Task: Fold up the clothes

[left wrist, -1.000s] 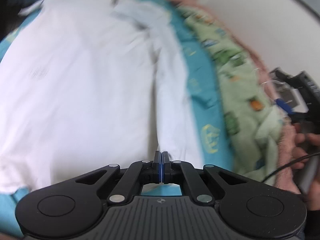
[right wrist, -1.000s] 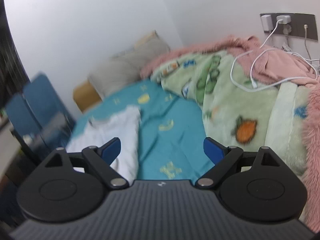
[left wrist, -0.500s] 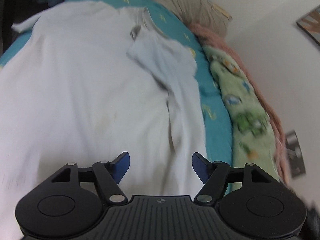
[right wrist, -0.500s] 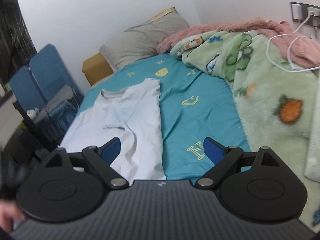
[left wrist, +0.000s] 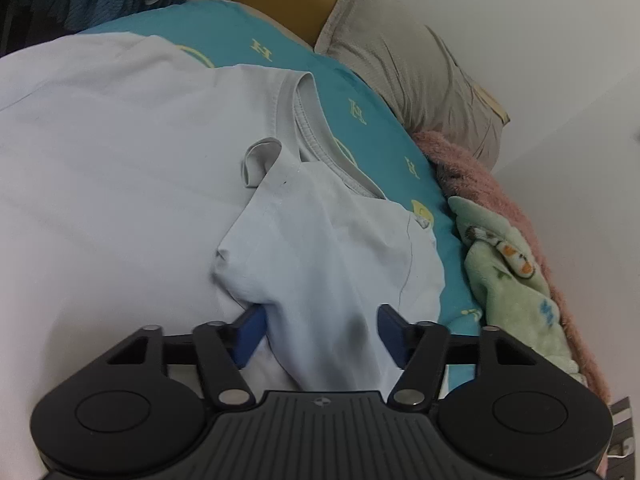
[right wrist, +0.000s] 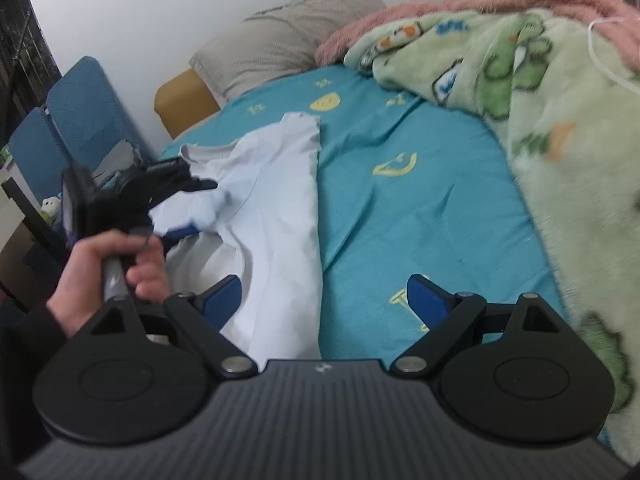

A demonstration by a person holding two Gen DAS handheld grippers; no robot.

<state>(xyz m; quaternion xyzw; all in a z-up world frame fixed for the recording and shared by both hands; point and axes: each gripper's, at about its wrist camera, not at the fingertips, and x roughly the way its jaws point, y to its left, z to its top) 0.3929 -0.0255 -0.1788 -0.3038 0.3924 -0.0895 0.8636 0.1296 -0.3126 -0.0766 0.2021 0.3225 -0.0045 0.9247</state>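
White T-shirt (left wrist: 120,168) spread across frame centre on the bed (right wrist: 420,200); left hand-held gripper (left wrist: 320,330) gaping around a folded-over sleeve, right hand-held gripper (right wrist: 324,296) wide apart, empty. Best pinching both layers squarely.

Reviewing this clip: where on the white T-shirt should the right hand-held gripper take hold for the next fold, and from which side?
Probably the straight side edge of the white T-shirt lying on the teal sheet. The right hand-held gripper, jaws open, could come in low from the sheet side: that edge lies flat and exposed, while the left hand-held gripper already straddles the raised sleeve fold.
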